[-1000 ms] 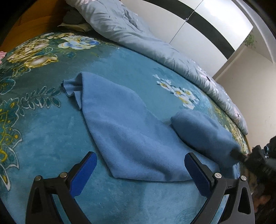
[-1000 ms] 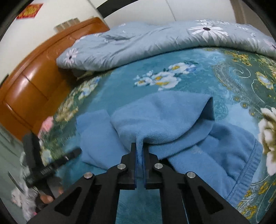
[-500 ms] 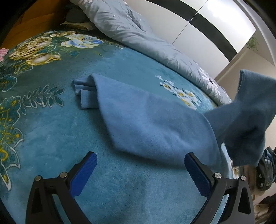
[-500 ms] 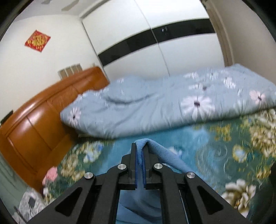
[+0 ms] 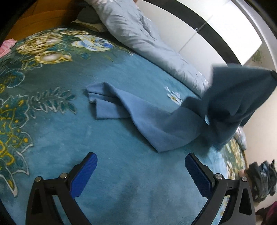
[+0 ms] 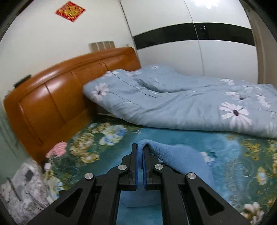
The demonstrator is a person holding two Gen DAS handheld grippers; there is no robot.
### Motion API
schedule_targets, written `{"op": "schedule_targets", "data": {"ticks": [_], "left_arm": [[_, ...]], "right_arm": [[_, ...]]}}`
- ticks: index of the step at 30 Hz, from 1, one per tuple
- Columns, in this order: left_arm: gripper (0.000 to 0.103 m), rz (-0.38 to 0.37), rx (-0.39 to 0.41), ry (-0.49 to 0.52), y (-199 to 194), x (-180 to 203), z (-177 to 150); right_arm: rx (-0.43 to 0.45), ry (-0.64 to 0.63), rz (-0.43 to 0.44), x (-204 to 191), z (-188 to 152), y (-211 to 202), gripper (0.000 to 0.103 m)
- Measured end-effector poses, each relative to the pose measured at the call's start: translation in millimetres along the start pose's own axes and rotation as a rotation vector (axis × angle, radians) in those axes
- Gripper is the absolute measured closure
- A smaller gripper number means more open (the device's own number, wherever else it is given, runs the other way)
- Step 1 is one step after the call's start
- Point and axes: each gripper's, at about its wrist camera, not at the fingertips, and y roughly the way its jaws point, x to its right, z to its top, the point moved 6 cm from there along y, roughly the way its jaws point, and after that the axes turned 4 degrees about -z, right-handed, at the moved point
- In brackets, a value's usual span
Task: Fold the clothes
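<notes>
Blue fleece garment [image 5: 152, 121] part-lifted off the bed [image 5: 107, 173] | right gripper [image 6: 140, 155] jaws clamped on one edge | left gripper [image 5: 141, 166] jaws apart, empty, near the trailing end | lift smoothly, probably pin the low corner first, avoid bunching.

red wall plaque [image 6: 70, 10], characters apparently unreadable

The left gripper [image 5: 141, 170] is held low with its blue pads wide apart and nothing between them. The right gripper [image 6: 140, 161] is raised, its jaws pressed together on the blue garment [image 6: 180, 159].
</notes>
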Motion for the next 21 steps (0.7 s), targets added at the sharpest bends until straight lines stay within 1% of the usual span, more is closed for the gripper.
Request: {"op": "schedule_targets", "data": {"ticks": [2, 3, 4, 6, 8, 11, 15, 17, 18, 20, 21], "left_arm": [[0.0, -0.002, 0.013, -0.014, -5, -5, 3], [0.0, -0.004, 0.019, -0.021, -7, -7, 4], [0.0, -0.005, 0.026, -0.028, -9, -9, 5], [0.0, -0.008, 0.039, -0.043, -12, -13, 8], [0.0, -0.01, 0.037, -0.06, -10, -17, 9], [0.0, -0.011, 0.026, -0.062, -7, -16, 7], [0.0, -0.008, 0.018, -0.037, -6, -12, 5], [0.0, -0.006, 0.014, -0.024, -5, -10, 4], [0.0, -0.005, 0.012, -0.018, -5, -8, 4], [0.0, 0.004, 0.009, 0.005, -4, -5, 2], [0.0, 0.023, 0.009, 0.036, -1, 0, 0]], "right_arm": [[0.069, -0.006, 0.032, -6, 8, -21, 0.099], [0.12, -0.027, 0.032, -10, 14, -37, 0.099], [0.177, -0.054, 0.024, -13, 22, -54, 0.099], [0.213, -0.094, -0.019, -14, 30, -72, 0.099], [0.162, -0.091, -0.064, -6, 29, -68, 0.099], [0.059, -0.077, -0.091, 8, 6, -42, 0.099], [-0.097, -0.052, -0.119, 31, -46, 9, 0.099], [-0.209, -0.057, -0.144, 44, -92, 38, 0.099], [-0.262, -0.051, -0.15, 53, -116, 48, 0.096], [-0.35, -0.02, -0.149, 70, -161, 61, 0.088], [-0.38, 0.003, -0.136, 75, -180, 64, 0.075]]}}
